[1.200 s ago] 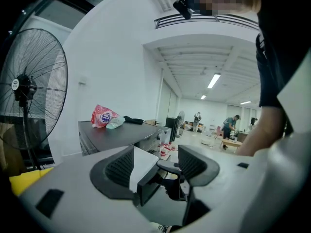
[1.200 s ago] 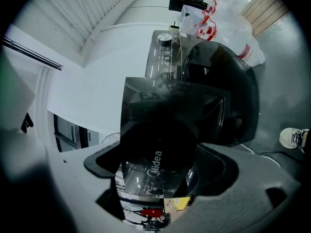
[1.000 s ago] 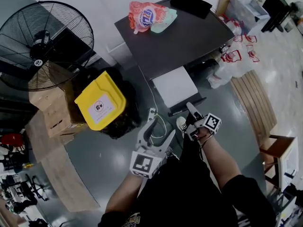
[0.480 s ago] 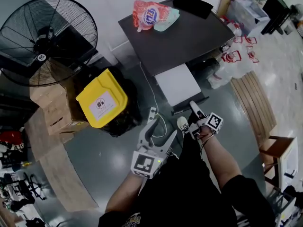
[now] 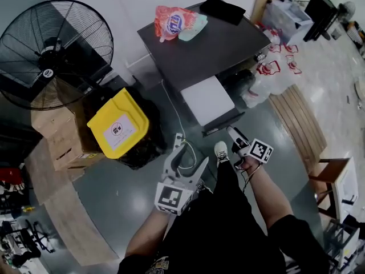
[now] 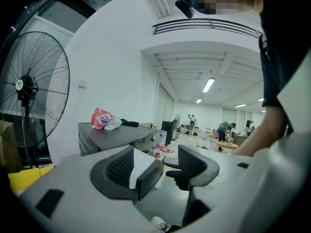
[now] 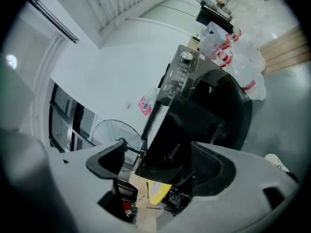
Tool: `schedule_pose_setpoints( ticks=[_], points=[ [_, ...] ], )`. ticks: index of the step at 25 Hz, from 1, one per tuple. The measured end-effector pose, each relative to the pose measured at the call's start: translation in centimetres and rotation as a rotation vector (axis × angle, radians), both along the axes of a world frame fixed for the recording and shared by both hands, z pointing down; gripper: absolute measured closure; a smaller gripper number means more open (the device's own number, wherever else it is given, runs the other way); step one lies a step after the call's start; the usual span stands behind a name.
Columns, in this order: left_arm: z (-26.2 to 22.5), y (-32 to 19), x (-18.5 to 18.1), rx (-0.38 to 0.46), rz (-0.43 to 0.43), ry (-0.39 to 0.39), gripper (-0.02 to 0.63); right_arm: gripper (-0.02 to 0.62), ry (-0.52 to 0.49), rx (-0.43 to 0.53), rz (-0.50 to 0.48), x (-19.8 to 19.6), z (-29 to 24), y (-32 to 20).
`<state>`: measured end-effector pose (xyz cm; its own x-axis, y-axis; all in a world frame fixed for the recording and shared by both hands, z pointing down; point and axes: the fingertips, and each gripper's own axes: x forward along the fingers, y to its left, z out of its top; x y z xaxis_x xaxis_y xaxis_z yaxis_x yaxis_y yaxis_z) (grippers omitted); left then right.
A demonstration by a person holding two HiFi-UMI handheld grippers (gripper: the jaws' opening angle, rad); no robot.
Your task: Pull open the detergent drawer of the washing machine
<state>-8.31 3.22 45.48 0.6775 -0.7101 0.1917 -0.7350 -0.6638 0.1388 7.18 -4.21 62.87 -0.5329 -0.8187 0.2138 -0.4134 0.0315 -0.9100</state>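
The dark-topped washing machine (image 5: 199, 44) stands against the wall, and its detergent drawer (image 5: 208, 100), white on top with a dark front, sticks out toward me. My left gripper (image 5: 187, 157) hovers short of the drawer, open and empty. In the left gripper view the drawer's corner (image 6: 146, 171) shows beyond the left gripper (image 6: 156, 164). My right gripper (image 5: 235, 138) is just off the drawer's front right corner; its jaws are closing but stand wide with nothing pressed between them. The right gripper view has the drawer's front panel (image 7: 175, 140) filling the gap of the right gripper (image 7: 158, 161).
A detergent bag (image 5: 174, 20) and black cloth (image 5: 222, 9) lie on the machine. A large fan (image 5: 51, 50), cardboard boxes (image 5: 60, 136) and a yellow-lidded bin (image 5: 120, 123) stand left. Plastic bags (image 5: 274, 73) and a wooden bench (image 5: 299, 119) sit right. A cable (image 5: 179, 124) runs across the floor.
Both grippers have drifted a little along the floor side of the drawer, and the right one has risen slightly and rolled. The drawer stays pulled out.
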Motion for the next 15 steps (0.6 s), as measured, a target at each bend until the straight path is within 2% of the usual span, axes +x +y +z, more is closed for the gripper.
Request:
schedule_pose_setpoints(
  ticks=[3,7,10,13,15],
  points=[
    [0.1,0.1,0.9,0.014,0.015,0.013,0.344,0.179,0.050,0.205,-0.099,-1.0,-5.2,0.1],
    [-0.6,0.7,3.2,0.008,0.039,0.027,0.344,0.252,0.191,0.282,-0.149,-0.1,-9.1,2.0],
    [-1.5,1.3,5.3,0.008,0.054,0.023,0.344,0.325,0.367,0.416,-0.219,0.0,-12.9,3.3],
    [-2.0,1.8,7.2,0.018,0.035,0.017,0.344,0.454,0.540,0.561,-0.273,0.6,-16.3,4.9],
    [-2.1,2.3,8.6,0.022,0.007,0.012,0.344,0.593,0.633,0.646,-0.306,1.4,-18.5,6.1]
  ],
)
